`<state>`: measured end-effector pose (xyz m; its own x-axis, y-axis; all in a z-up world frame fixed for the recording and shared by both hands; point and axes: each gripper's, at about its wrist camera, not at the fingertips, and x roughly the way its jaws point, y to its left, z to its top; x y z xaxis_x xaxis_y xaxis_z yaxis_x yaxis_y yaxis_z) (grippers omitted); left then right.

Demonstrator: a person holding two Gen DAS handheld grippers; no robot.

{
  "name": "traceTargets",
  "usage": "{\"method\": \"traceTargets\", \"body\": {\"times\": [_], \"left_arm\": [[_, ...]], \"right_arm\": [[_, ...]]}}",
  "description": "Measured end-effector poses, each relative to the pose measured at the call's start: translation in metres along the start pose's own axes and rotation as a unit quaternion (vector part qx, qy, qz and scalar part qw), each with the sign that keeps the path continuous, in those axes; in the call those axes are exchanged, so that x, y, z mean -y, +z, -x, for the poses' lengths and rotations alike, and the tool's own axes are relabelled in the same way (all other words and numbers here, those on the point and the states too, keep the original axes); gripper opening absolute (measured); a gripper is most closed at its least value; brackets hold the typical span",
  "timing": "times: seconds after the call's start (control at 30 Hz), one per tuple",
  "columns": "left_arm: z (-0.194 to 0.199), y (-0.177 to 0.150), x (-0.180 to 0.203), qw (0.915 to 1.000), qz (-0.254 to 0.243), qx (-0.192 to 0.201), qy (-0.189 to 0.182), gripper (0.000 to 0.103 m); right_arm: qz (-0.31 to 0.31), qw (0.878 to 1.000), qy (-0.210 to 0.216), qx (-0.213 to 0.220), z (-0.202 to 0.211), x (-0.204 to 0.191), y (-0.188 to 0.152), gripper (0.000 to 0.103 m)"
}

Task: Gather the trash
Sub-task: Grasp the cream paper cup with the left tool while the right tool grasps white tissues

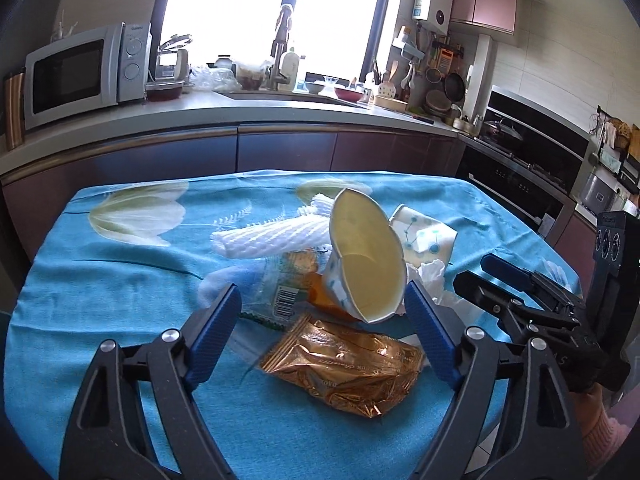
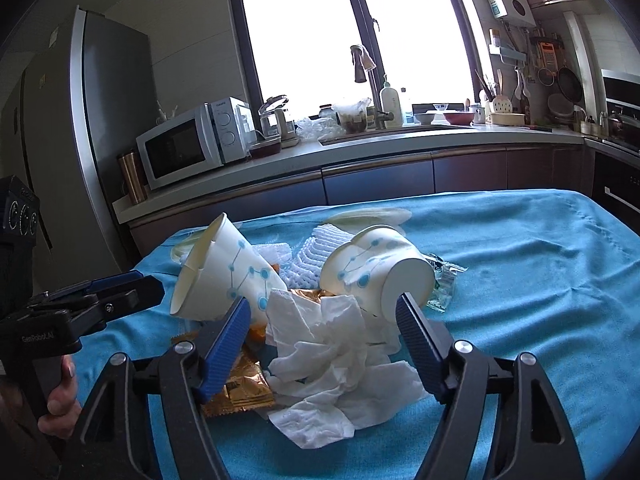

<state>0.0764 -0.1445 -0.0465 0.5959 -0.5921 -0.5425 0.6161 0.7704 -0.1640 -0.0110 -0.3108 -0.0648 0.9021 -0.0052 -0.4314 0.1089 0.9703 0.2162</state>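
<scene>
Hovering over a heap of trash on the table's blue flower-printed cloth, both tongs stand released, pads touching nothing.

Left gripper: jaws wide, straddling a crinkled gold foil wrapper lying flat on the cloth. Just beyond it, a white paper cup with blue dot pattern tilts mouth toward the camera, its rim near the right blue pad but apart from it. Clear plastic wrapper with barcode lies left of the cup; white foam fruit net behind.

Right gripper: jaws wide, set around a crumpled white tissue. 2 paper cups lie on their sides beyond the pads; the second, dented cup shows its base. Foil wrapper sits under the tissue's left edge.

Hand grips the left tool's handle.
</scene>
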Motion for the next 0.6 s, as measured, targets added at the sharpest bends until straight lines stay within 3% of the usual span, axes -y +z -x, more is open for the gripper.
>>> {"method": "traceTargets", "body": {"times": [0.2, 0.43, 0.6], "left_arm": [[-0.027, 0.002, 0.017, 0.9996, -0.017, -0.018, -0.012, 0.079], [-0.04, 0.006, 0.016, 0.9987, 0.009, -0.043, -0.027, 0.038], [-0.031, 0.003, 0.007, 0.9987, 0.022, -0.036, -0.029, 0.034]], "right_arm": [[-0.008, 1.0, 0.005, -0.015, -0.006, 0.007, -0.005, 0.064], [-0.004, 0.999, 0.024, -0.045, -0.017, 0.005, -0.006, 0.055], [0.005, 0.998, 0.028, -0.062, -0.025, 0.001, -0.007, 0.055]]}}
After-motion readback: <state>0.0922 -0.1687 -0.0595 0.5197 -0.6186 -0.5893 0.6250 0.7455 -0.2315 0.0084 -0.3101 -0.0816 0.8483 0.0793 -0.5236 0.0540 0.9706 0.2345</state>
